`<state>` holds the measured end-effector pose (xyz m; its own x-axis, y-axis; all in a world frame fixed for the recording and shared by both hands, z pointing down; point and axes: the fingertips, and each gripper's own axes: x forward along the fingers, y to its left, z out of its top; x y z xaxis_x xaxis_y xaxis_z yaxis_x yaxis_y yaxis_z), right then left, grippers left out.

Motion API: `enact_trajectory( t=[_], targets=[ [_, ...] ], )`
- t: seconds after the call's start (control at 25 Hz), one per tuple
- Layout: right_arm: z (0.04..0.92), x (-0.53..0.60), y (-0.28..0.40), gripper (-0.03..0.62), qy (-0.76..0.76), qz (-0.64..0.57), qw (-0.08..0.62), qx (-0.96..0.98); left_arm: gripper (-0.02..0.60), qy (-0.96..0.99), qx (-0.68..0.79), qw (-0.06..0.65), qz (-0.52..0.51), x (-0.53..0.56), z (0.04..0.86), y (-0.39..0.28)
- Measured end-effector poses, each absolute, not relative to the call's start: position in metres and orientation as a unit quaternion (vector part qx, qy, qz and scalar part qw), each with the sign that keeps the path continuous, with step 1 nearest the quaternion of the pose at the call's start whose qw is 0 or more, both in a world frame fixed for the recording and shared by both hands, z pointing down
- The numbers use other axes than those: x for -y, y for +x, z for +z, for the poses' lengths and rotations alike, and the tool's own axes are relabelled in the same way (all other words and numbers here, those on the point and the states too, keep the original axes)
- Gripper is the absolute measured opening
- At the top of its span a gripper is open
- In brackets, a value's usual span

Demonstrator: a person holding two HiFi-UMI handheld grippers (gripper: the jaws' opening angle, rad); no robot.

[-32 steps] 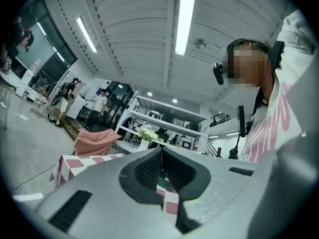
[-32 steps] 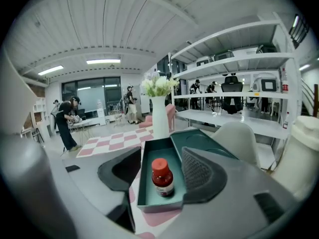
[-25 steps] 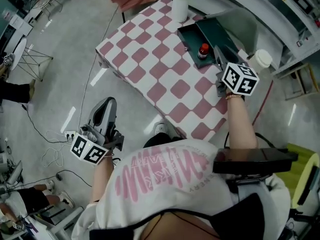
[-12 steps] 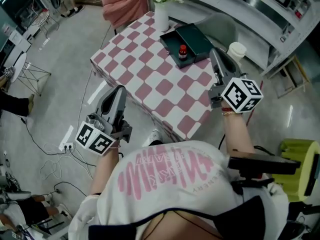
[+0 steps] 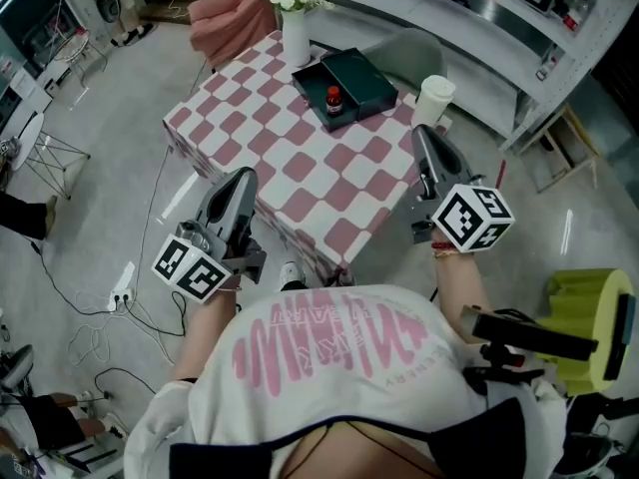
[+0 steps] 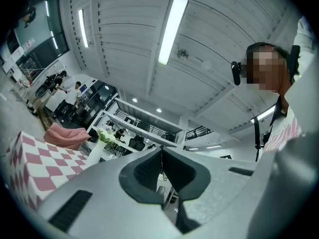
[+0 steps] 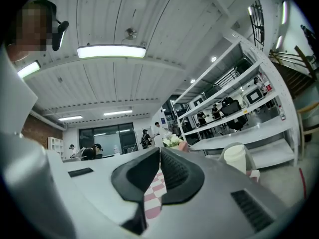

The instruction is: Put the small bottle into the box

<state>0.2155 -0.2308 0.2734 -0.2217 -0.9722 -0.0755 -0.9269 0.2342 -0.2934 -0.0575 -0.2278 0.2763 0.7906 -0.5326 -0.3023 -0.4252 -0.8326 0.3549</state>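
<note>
The small bottle (image 5: 333,100), dark with a red cap, stands upright inside the dark green box (image 5: 361,80) at the far side of the pink-checked table (image 5: 290,173). My right gripper (image 5: 419,132) is held off the table's near right corner, well short of the box. Its jaws are closing with the tips meeting (image 7: 159,151) and nothing between them. My left gripper (image 5: 244,176) hangs over the floor by the table's near left edge. It is shut and empty, as the left gripper view (image 6: 161,151) confirms.
A white vase of flowers (image 5: 295,30) stands behind the box. A white paper cup (image 5: 433,98) sits at the table's right corner. A pink chair (image 5: 225,13) and a grey chair (image 5: 409,53) are beyond it, a yellow-green seat (image 5: 589,317) at right, cables (image 5: 125,292) on the floor.
My right gripper has drawn back from the box to the table's near right corner. The table has slid away up the view. The bottle stays in the box.
</note>
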Motion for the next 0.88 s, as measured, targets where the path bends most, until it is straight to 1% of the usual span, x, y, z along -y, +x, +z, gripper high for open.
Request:
enact_trajectory(
  t=[0.32, 0.68, 0.88],
  targets=[
    [0.309, 0.190, 0.235, 0.011, -0.626, -0.131, 0.097, -0.763, 0.009, 0.928, 0.280, 0.168, -0.181, 0.204, 0.305, -0.042],
    [0.364, 0.160, 0.230, 0.011, -0.626, -0.192, 0.058, -0.754, 0.009, 0.921, 0.284, 0.219, -0.154, 0.180, 0.351, -0.035],
    [0.387, 0.154, 0.222, 0.006, -0.612, -0.214, 0.026, -0.761, 0.009, 0.915, 0.296, 0.230, -0.147, 0.178, 0.362, -0.036]
  ],
)
